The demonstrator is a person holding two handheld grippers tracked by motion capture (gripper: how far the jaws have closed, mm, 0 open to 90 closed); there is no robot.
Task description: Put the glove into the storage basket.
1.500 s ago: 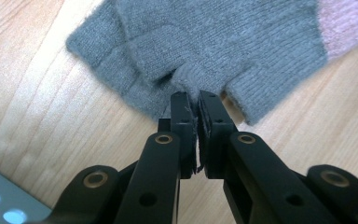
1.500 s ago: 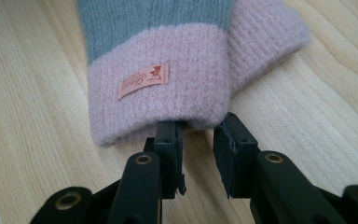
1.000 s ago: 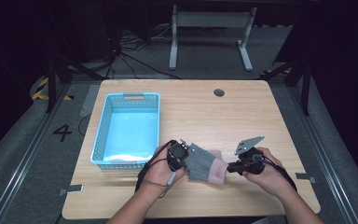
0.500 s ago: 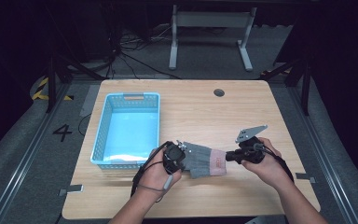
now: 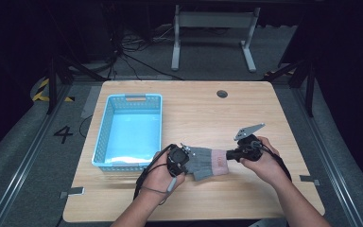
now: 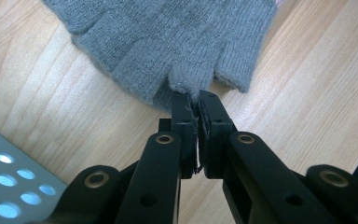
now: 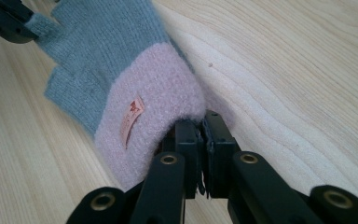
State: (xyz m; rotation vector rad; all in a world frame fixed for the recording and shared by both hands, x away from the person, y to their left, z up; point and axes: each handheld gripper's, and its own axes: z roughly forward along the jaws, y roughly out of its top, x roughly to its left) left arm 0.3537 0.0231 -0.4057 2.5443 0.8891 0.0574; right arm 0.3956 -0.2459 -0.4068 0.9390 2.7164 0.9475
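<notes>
Grey knit glove (image 5: 202, 161) with pink cuff (image 7: 154, 107) lies flat on table (image 5: 264, 113), just right of blue basket (image 5: 130, 127), near its front corner. Left hand-held gripper (image 6: 193, 100) clenched on one fingertip end of glove. Right hand-held gripper (image 7: 200, 123) clenched on cuff edge, on glove's far side from basket. Glove stretched between the two. Judgement: light, soft, limp; sags when lifted, knit stretches and may slip from a thin pinch. Best holds: thick cuff rim, fingertip ends; avoid small sewn label (image 7: 131, 119).
</notes>
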